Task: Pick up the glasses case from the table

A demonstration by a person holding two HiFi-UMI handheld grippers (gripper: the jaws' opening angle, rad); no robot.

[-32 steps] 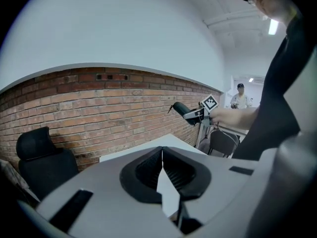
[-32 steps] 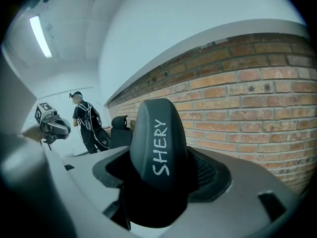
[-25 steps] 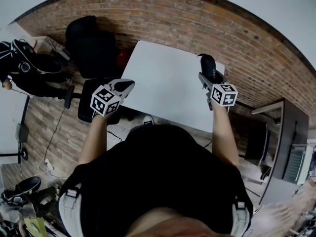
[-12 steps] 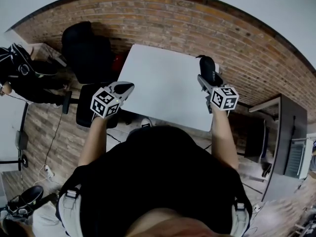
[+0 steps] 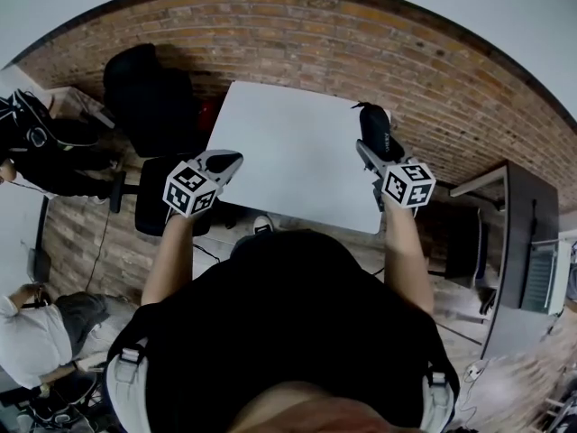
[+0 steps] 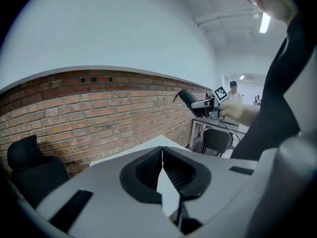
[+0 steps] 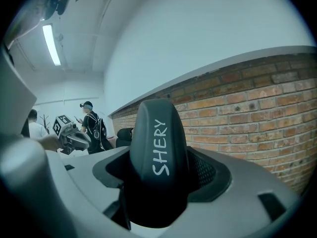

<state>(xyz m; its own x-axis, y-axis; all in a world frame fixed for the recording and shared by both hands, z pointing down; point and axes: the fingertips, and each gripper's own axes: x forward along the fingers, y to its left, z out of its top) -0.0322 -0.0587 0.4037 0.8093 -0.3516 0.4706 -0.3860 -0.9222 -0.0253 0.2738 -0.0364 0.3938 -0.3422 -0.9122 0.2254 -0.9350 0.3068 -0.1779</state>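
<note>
The glasses case [image 5: 376, 123] is black and oblong, with "SHERY" in white along it [image 7: 158, 148]. My right gripper [image 5: 370, 144] is shut on the case and holds it in the air over the right end of the white table [image 5: 288, 152]. My left gripper [image 5: 229, 160] hovers at the table's left front corner. It is shut with nothing in it, and its ribbed pads [image 6: 148, 168] meet in a line in the left gripper view. That view also catches the case [image 6: 188, 99] held high at the right.
A black office chair [image 5: 149, 97] stands left of the table and a dark stool [image 5: 151, 201] sits under my left gripper. A person in black [image 5: 45, 138] stands at far left, and another in white [image 5: 36, 336] sits at lower left. A dark desk [image 5: 523, 233] stands at the right.
Both grippers keep almost the same pose, the right still shut on the case. The head view has drifted, and a seated person in white has come into view at lower left.
</note>
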